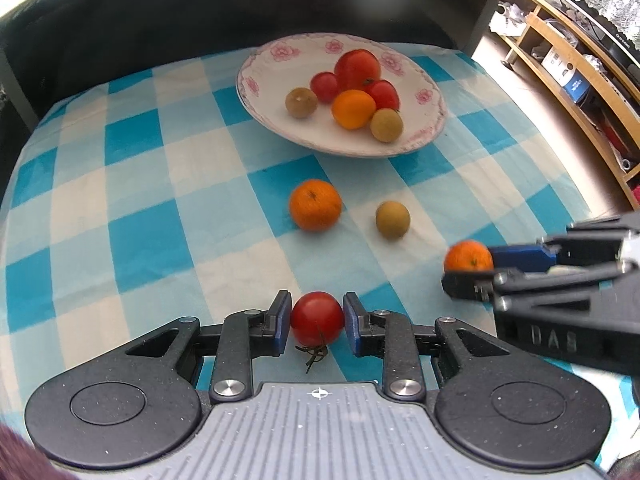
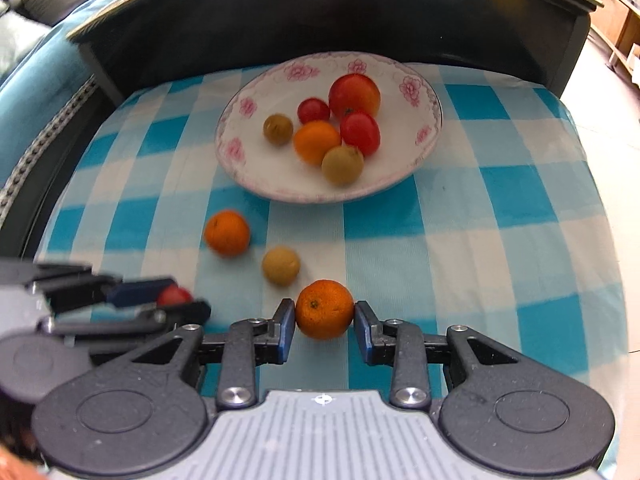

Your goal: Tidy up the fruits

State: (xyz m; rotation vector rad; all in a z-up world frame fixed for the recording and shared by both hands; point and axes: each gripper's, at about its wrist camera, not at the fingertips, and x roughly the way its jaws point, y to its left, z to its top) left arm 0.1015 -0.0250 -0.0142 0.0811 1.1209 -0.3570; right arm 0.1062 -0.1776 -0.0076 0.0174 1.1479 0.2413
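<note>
Tomato (image 1: 317, 317), stem trailing, is pinched between the blue pads of the left gripper (image 1: 316, 322) low over the blue checked cloth (image 1: 132, 240). A small orange (image 2: 325, 309) is clamped by the right gripper (image 2: 325, 322). Just beyond, a second orange (image 1: 315, 205) and a tan fruit (image 1: 393, 219) are left loose in front of the flowered plate (image 1: 260, 76), which is already loaded. "DAB" lettering, mirrored, can be read only in the left view; a sofa edge (image 2: 36, 72) is caught only by the right.
</note>
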